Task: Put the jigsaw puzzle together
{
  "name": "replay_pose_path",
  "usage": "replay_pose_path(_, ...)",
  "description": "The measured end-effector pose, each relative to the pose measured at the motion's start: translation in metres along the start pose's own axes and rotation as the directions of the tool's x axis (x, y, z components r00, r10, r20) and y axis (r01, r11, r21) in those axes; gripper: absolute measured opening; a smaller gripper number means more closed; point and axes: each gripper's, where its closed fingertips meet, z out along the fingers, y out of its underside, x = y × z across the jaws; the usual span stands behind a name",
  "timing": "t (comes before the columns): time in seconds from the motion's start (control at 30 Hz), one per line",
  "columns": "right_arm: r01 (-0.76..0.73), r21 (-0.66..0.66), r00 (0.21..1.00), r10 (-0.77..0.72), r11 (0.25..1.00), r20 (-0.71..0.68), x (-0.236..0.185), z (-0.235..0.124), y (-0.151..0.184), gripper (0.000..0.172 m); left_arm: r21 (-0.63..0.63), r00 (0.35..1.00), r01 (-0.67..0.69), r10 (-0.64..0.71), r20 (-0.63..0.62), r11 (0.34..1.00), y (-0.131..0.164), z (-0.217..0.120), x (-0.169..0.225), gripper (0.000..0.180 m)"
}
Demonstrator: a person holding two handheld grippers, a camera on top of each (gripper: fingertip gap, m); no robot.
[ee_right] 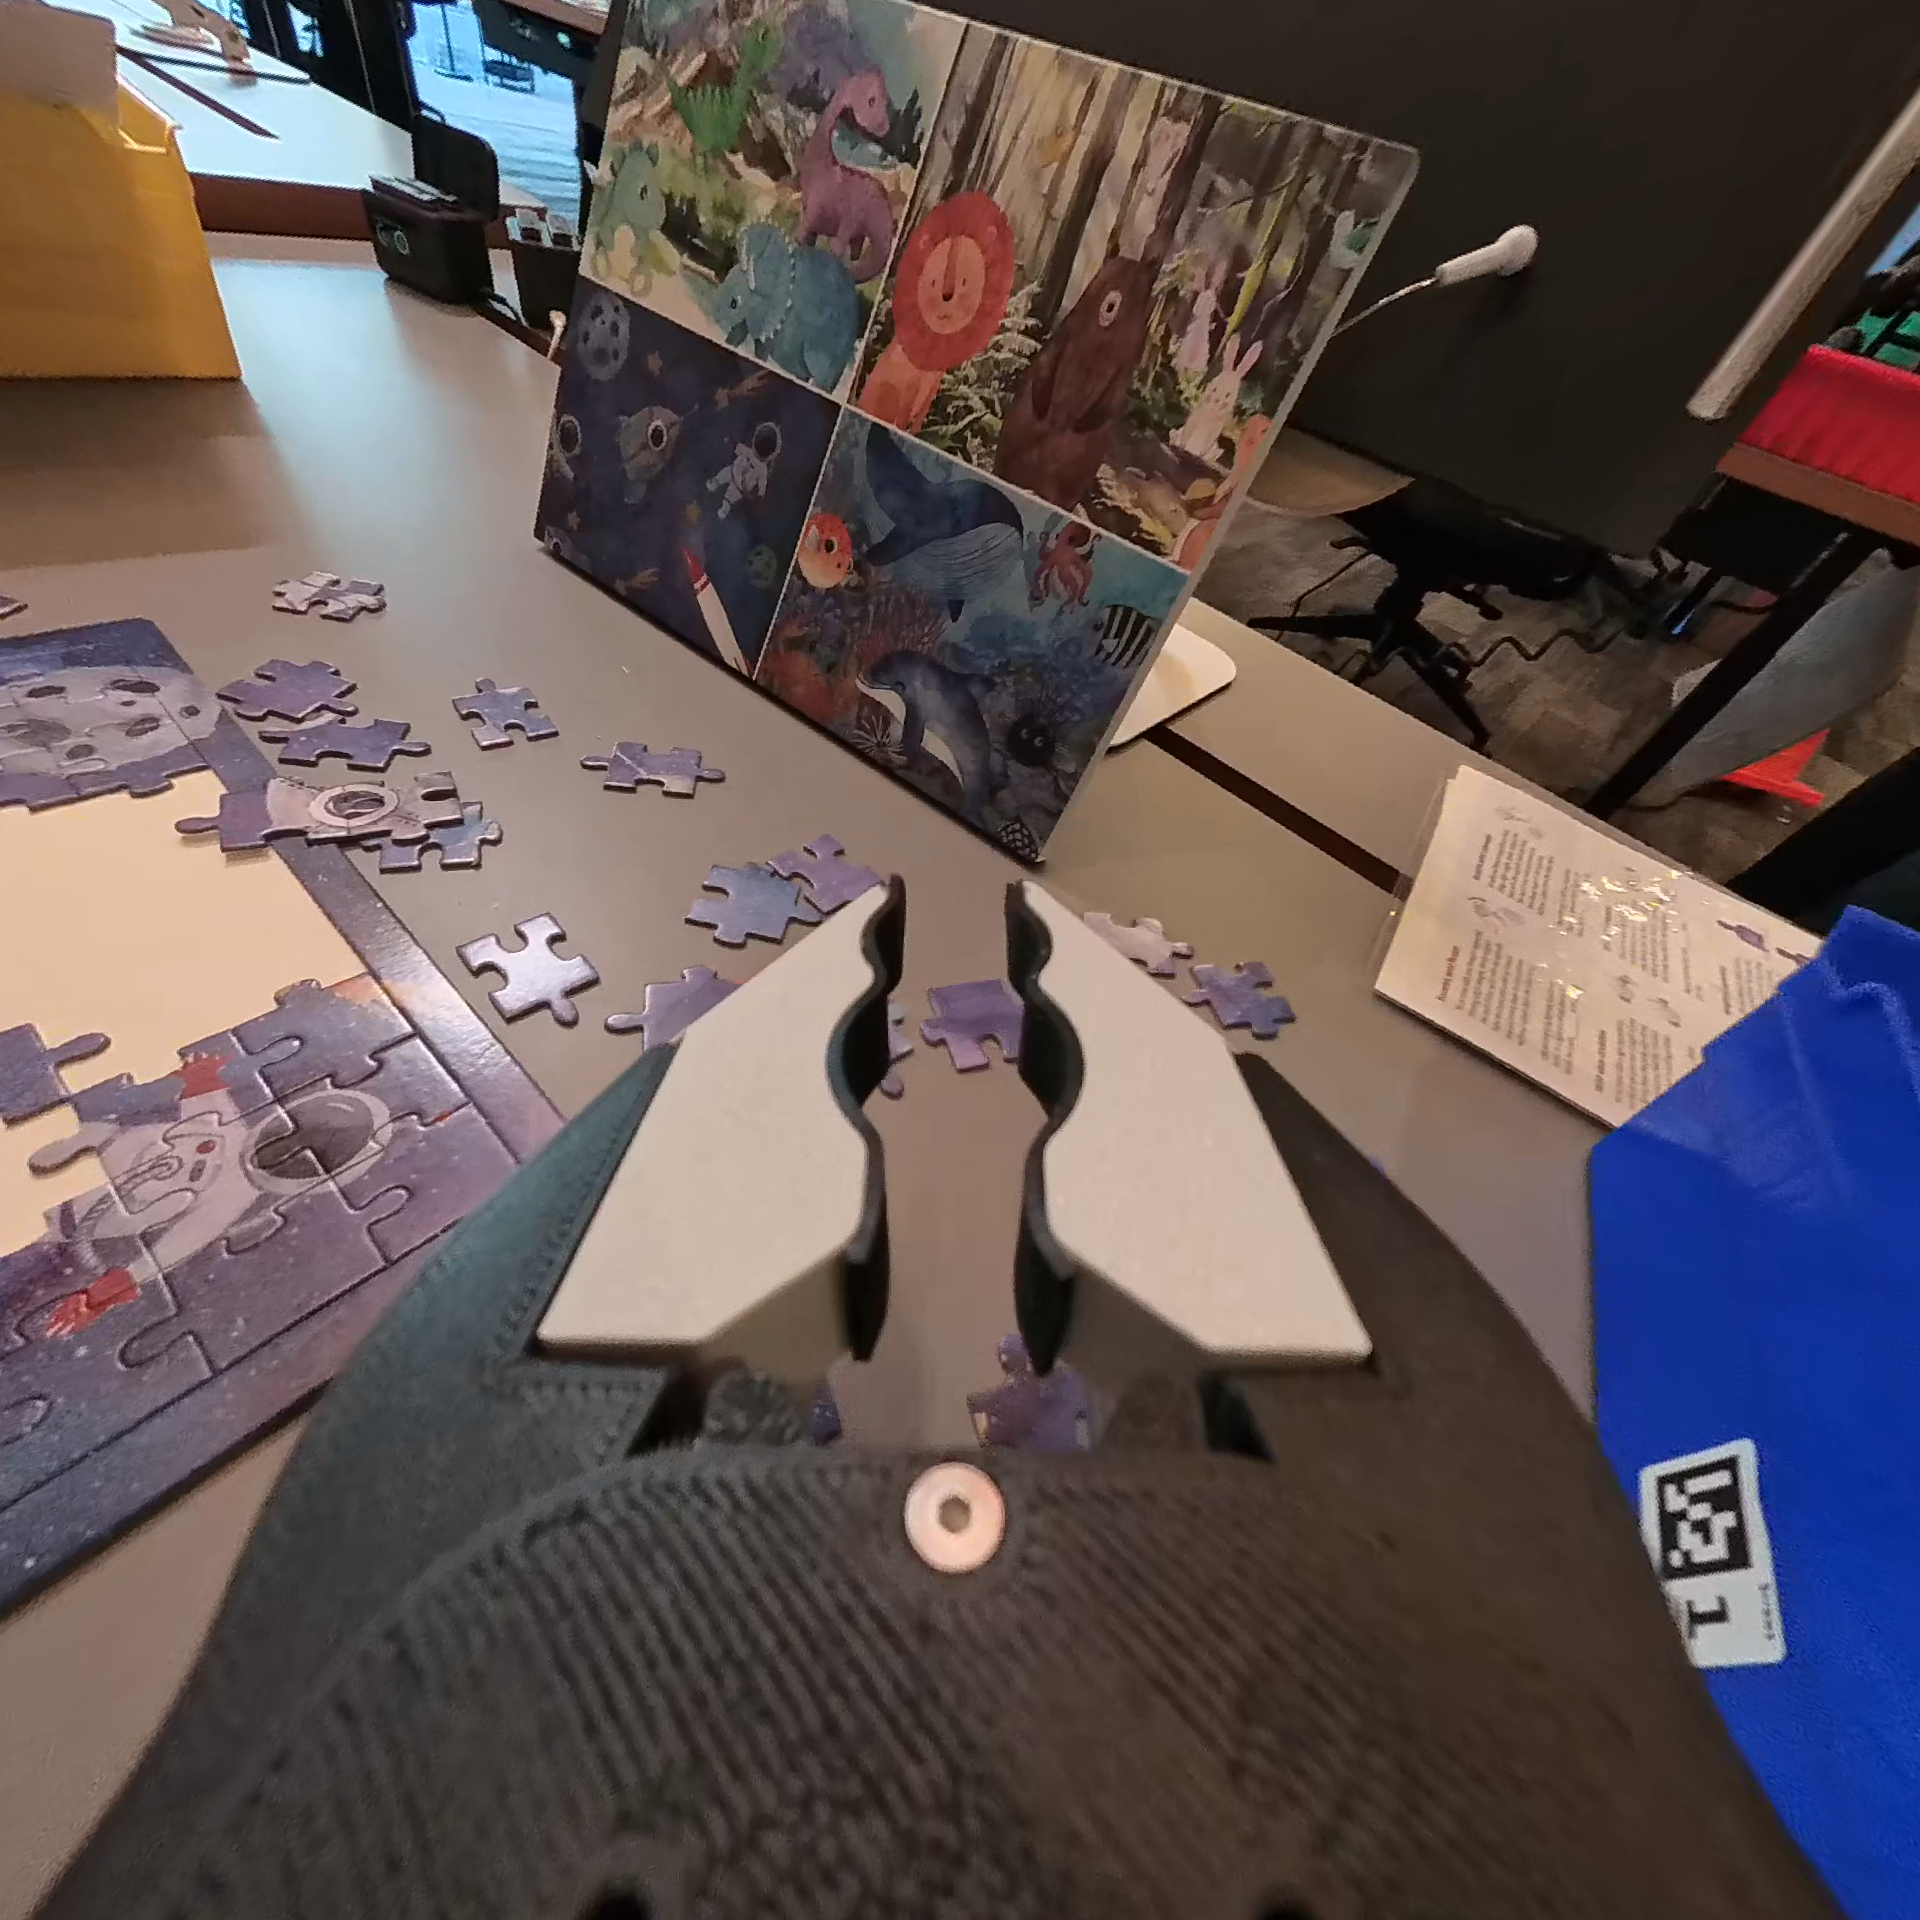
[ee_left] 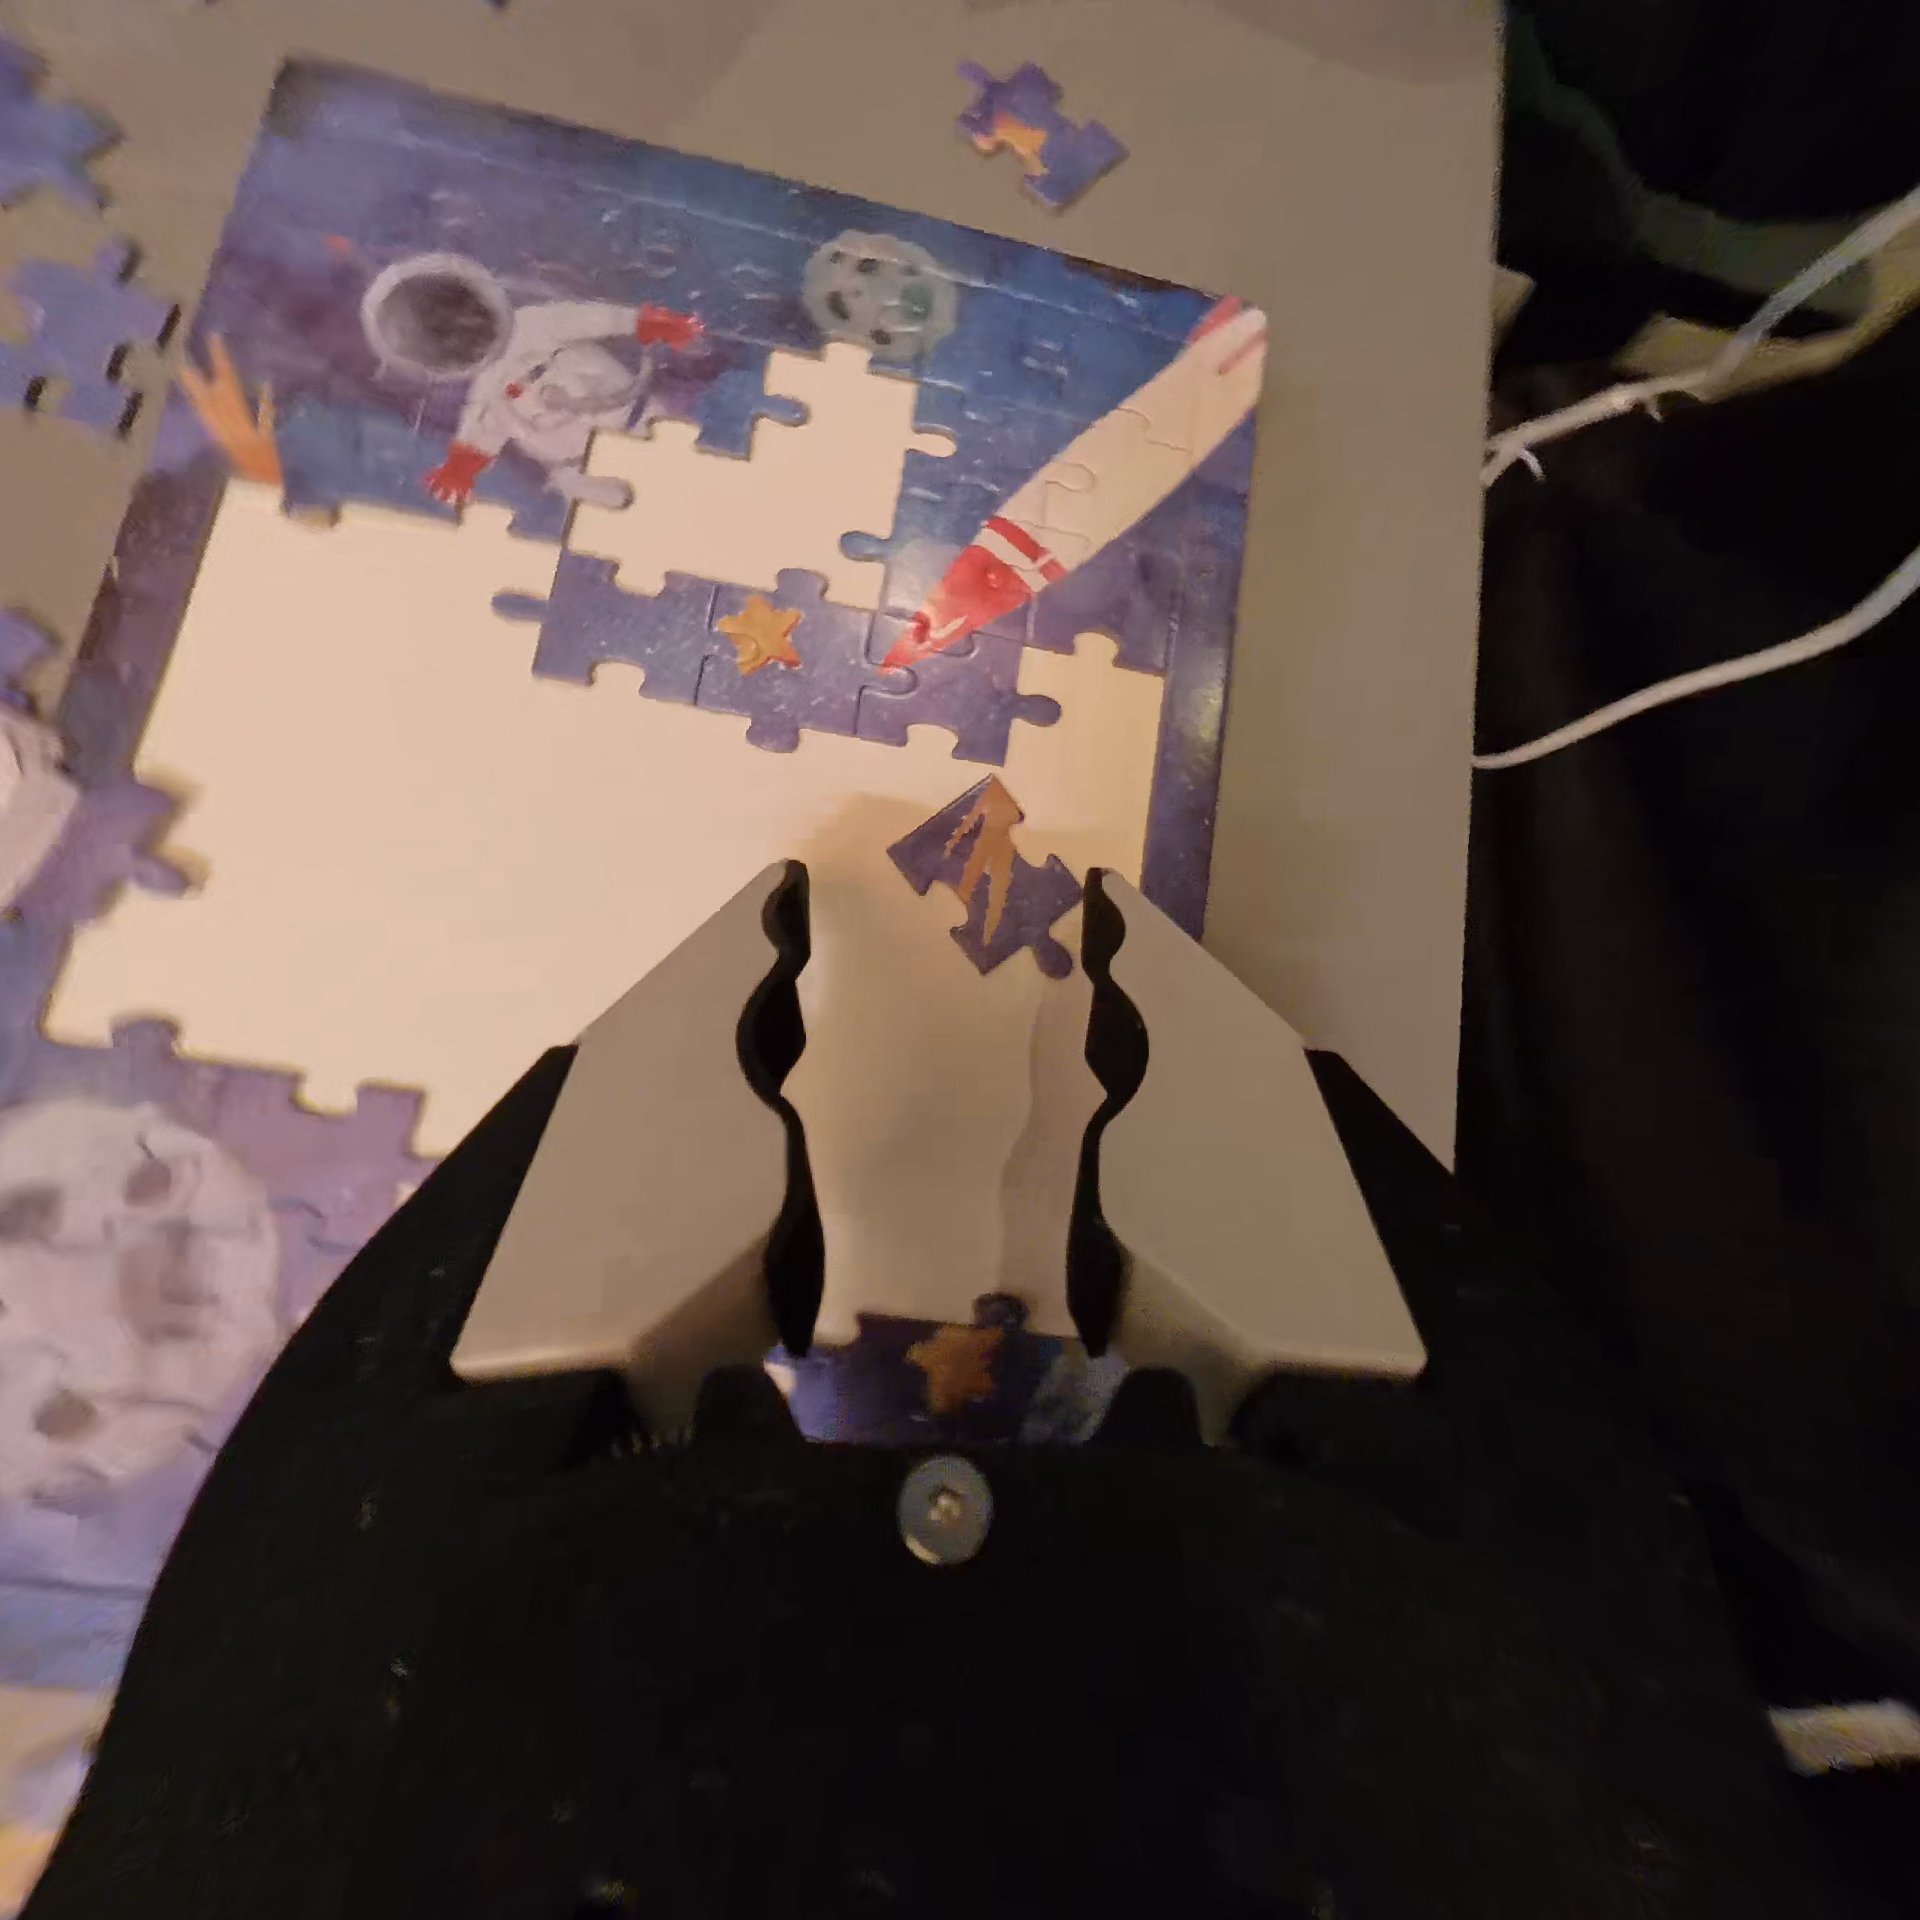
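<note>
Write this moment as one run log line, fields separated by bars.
left gripper: open, above puzzle tray | loose piece: on tray, near right finger | right gripper: open, nothing held, above scattered pieces

The puzzle (ee_left: 665,343) looks like thin card with a slight shine, and its bare tray (ee_left: 416,810) is smooth, matt cream board. The loose pieces (ee_right: 530,966) are the same flat card. The fingers (ee_right: 758,1132) are matt grey plastic with black rubbery pads. The surface (ee_right: 416,468) is smooth, dull grey. The picture board (ee_right: 935,416) looks glossy. The bag (ee_right: 1766,1299) is shiny blue.
</note>
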Motion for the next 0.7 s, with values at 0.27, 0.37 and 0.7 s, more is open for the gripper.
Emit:
replay_pose_path(0.27,0.005,0.018,1.0,-0.005,1.0,0.005,-0.002,-0.002,-0.006,0.017,0.144,0.909,0.258,-0.291,0.3,0.955,0.004,0.003,-0.002,0.048)
replay_pose_path(0.37,0.019,0.019,1.0,-0.019,1.0,0.001,-0.003,-0.002,-0.007,0.017,0.091,0.893,0.245,-0.261,0.367,0.965,0.009,0.0,-0.005,0.05)
replay_pose_path(0.7,-0.002,0.017,1.0,0.002,1.0,0.001,0.0,-0.002,-0.004,0.017,0.065,0.726,0.271,-0.248,0.641,0.96,0.03,-0.041,-0.036,0.04)
